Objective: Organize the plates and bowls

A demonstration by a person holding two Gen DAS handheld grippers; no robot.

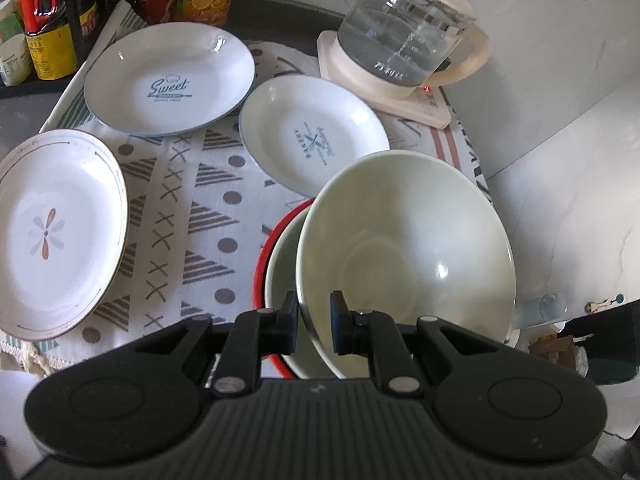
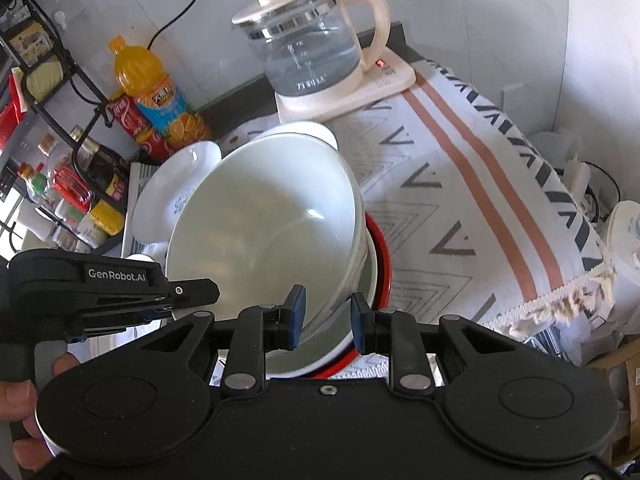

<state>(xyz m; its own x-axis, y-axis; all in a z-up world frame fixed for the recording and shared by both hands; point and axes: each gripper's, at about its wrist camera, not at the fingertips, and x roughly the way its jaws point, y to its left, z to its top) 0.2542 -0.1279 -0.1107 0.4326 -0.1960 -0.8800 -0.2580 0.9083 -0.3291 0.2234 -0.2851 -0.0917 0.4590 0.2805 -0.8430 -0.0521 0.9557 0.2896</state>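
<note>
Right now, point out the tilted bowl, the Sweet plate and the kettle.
tilted bowl (image 1: 404, 248): left wrist view, on its inner wall.
Sweet plate (image 1: 170, 80): left wrist view, on the flat centre by the lettering.
kettle (image 2: 308, 48): right wrist view, on the glass body.

Right gripper (image 2: 327, 318) open astride the tilted pale bowl's (image 2: 260, 232) near rim, that bowl leaning inside a red-rimmed bowl (image 2: 382, 264) on the patterned cloth (image 2: 460, 208), left gripper (image 2: 192, 294) at its left edge, glass kettle (image 2: 312, 52) and juice bottle (image 2: 156, 92) behind.
</note>
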